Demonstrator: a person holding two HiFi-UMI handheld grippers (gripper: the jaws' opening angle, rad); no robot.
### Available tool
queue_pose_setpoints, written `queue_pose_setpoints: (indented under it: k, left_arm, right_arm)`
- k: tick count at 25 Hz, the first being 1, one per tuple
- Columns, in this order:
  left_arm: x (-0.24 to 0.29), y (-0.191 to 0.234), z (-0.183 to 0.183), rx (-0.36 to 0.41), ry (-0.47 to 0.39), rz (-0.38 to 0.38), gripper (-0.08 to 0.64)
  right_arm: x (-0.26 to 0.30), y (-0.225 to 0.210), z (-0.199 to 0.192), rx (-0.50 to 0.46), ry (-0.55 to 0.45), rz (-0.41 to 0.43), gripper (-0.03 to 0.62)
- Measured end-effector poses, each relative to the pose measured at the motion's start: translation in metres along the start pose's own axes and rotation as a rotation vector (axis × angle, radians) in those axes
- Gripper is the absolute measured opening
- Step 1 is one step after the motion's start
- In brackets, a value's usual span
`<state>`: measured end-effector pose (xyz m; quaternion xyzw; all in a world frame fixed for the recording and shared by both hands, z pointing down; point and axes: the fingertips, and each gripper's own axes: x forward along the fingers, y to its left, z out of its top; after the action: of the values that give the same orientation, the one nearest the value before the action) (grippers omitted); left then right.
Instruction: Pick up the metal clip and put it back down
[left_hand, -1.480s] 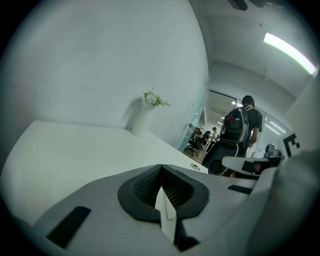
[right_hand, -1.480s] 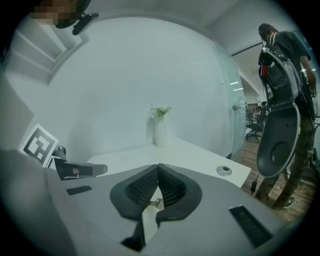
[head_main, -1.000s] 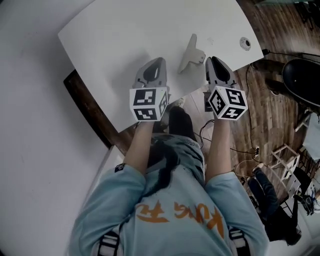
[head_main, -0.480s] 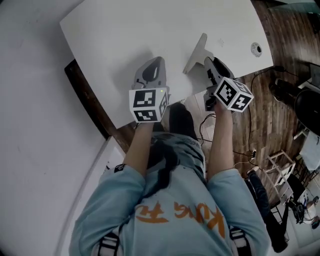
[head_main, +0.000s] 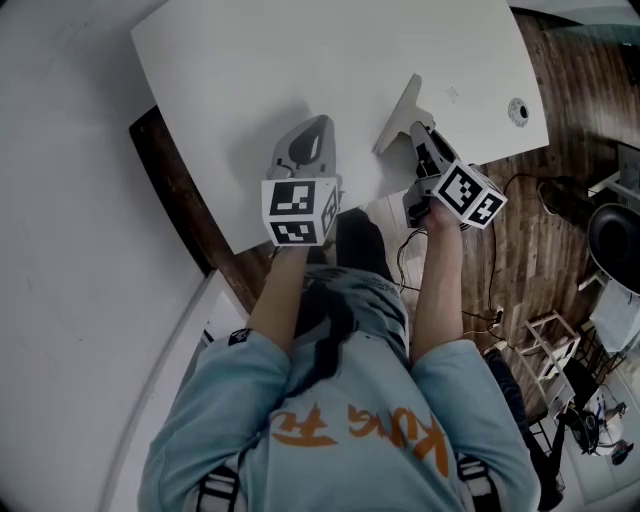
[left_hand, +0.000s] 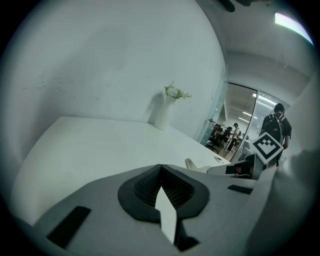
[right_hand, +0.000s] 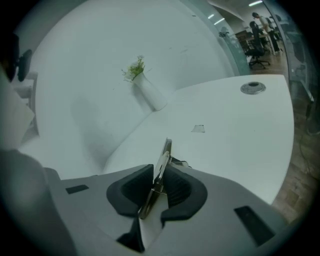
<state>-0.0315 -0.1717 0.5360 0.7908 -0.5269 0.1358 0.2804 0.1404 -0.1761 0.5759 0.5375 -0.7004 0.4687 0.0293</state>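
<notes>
**Right gripper (right_hand: 160, 172), closing on the metal clip (right_hand: 165, 152).** We found the clip standing edge-on between the two dark pads (right_hand: 184, 188), both of which touched it. Its upper end poked out past the jaw tips and pointed roughly toward the vase (right_hand: 150, 95). We could not tell whether the clip's lower end was clear of the table (head_main: 300, 60).

**Left gripper (left_hand: 160, 166).** We saw its jaws brought together, the pad tips meeting in a single seam. They were aimed at the vase from well short of it. In the left gripper view, the right gripper's marker cube (left_hand: 267, 146) appeared far to the right of the vase and nearer the camera.

**Surroundings.** The vase was a tall white tube holding a small green sprig (right_hand: 134, 68). We placed it at the table's far side, beside the pale wall (left_hand: 100, 60).

- Right of the vase and nearer than it, a small pale scrap (right_hand: 198, 128) lay flat on the table top.
- Farther right of the vase again sat a round grommet (right_hand: 252, 88), near the table's curved edge.
- Well behind the vase and to its right, through a glazed opening (left_hand: 240, 115), we noted a person (left_hand: 274, 125) standing.

In the head view we recorded the holder's two forearms, below a light blue shirt (head_main: 340, 430). They reached over the table edge farthest from the vase, with a wooden floor (head_main: 530, 230) beneath.
</notes>
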Motion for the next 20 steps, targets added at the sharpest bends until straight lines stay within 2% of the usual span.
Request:
queue_pose_setpoints:
  k: [2, 4, 7, 11, 16, 20]
  left_arm:
    - [-0.002, 0.001, 0.004, 0.005, -0.007, -0.004, 0.023]
    - [-0.005, 0.001, 0.009, 0.011, -0.015, -0.010, 0.025]
    - [-0.011, -0.001, 0.021, 0.024, -0.031, -0.026, 0.025]
    - [-0.021, -0.005, 0.037, 0.044, -0.061, -0.064, 0.023]
    - [-0.031, -0.012, 0.062, 0.074, -0.105, -0.124, 0.023]
    - [-0.033, -0.024, 0.081, 0.096, -0.137, -0.176, 0.023]
  right_arm:
    - [-0.002, 0.004, 0.002, 0.062, -0.035, 0.025, 0.046]
    - [-0.004, 0.009, 0.001, 0.053, -0.038, 0.024, 0.034]
    - [-0.011, 0.022, -0.002, -0.023, -0.032, 0.013, 0.032]
    - [-0.029, 0.047, 0.005, -0.127, -0.101, -0.001, 0.031]
    - [-0.057, 0.073, 0.028, -0.351, -0.191, -0.108, 0.029]
    - [-0.076, 0.081, 0.049, -0.437, -0.250, -0.172, 0.029]
